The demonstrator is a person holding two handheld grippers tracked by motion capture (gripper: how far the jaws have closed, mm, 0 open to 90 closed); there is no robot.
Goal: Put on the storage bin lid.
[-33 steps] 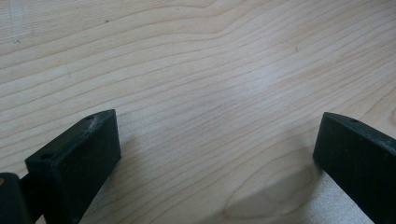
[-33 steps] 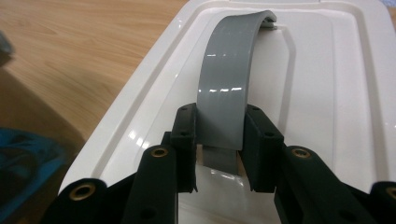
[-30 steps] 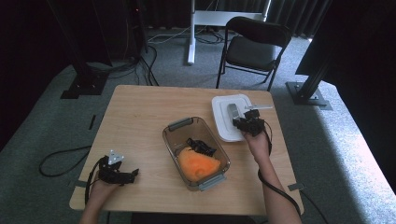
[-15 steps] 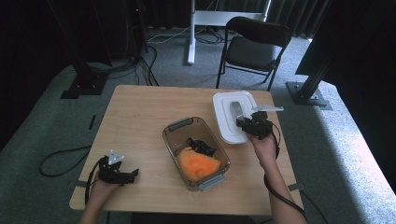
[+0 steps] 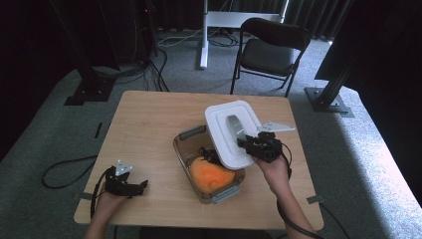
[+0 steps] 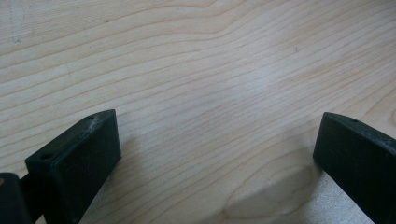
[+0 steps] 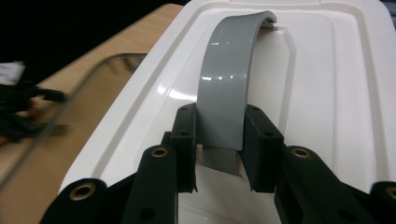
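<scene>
The white lid (image 5: 231, 133) is held by its grey handle (image 7: 225, 100) and hangs tilted over the far right part of the clear container (image 5: 209, 167), which holds an orange item (image 5: 211, 175). The step in hand is lid transfer. The next move probably calls for levelling the lid and aligning it with the rim. The right gripper (image 5: 253, 145) grips the handle; the forearm enters from below. The left gripper (image 5: 133, 187) rests on the tabletop (image 5: 149, 124), jaws wide and empty
</scene>
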